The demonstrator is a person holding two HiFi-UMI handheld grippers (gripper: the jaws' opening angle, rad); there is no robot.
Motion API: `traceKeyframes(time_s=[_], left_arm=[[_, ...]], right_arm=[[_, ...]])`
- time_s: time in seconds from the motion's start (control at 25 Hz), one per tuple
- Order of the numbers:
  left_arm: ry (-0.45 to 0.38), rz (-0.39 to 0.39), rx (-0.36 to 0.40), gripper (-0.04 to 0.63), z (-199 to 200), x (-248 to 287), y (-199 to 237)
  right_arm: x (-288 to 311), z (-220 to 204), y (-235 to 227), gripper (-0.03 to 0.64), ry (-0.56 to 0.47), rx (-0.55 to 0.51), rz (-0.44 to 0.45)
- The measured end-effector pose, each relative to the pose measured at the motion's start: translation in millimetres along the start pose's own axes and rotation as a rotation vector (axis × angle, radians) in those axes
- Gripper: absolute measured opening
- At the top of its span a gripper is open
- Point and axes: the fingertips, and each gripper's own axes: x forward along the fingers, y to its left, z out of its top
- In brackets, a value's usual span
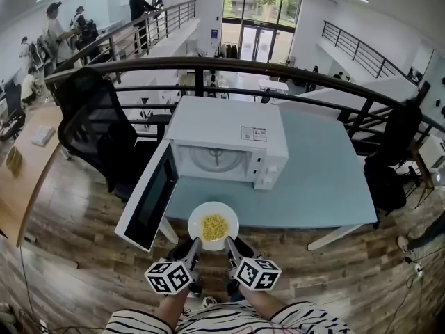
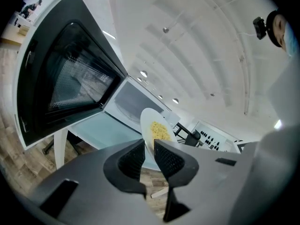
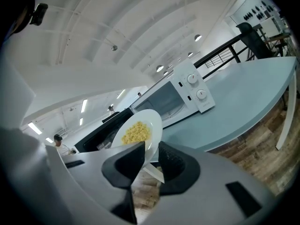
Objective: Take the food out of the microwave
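Our left gripper (image 2: 149, 148) is clamped on the near rim of the white plate (image 1: 199, 221), the thin edge caught between its ribbed pads, and our right gripper (image 3: 152, 147) pinches the same rim just beside it. We judge that two grips side by side are there to stop the shallow plate from tipping or swivelling, since each bites only a narrow strip of edge. The yellow food (image 1: 214, 226) sits heaped in the middle, clear of both sets of pads, so the plate has to stay level to hold it there. The plate is outside the microwave (image 1: 229, 127), at the near edge of the pale blue desk (image 1: 320, 179) and just in front of the empty cavity (image 1: 217, 158). The door (image 1: 149, 199) hangs wide open to the left, which leaves a straight path out toward us.
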Motion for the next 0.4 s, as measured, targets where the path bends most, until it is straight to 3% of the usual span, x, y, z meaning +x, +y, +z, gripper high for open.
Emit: traceKeyframes(time_s=[0.4], left_arm=[[0.019, -0.002, -0.016, 0.072, -9.6, -3.0, -0.1]], right_arm=[[-6.0, -7.3, -3.8, 0.099, 0.025, -0.01, -0.012]])
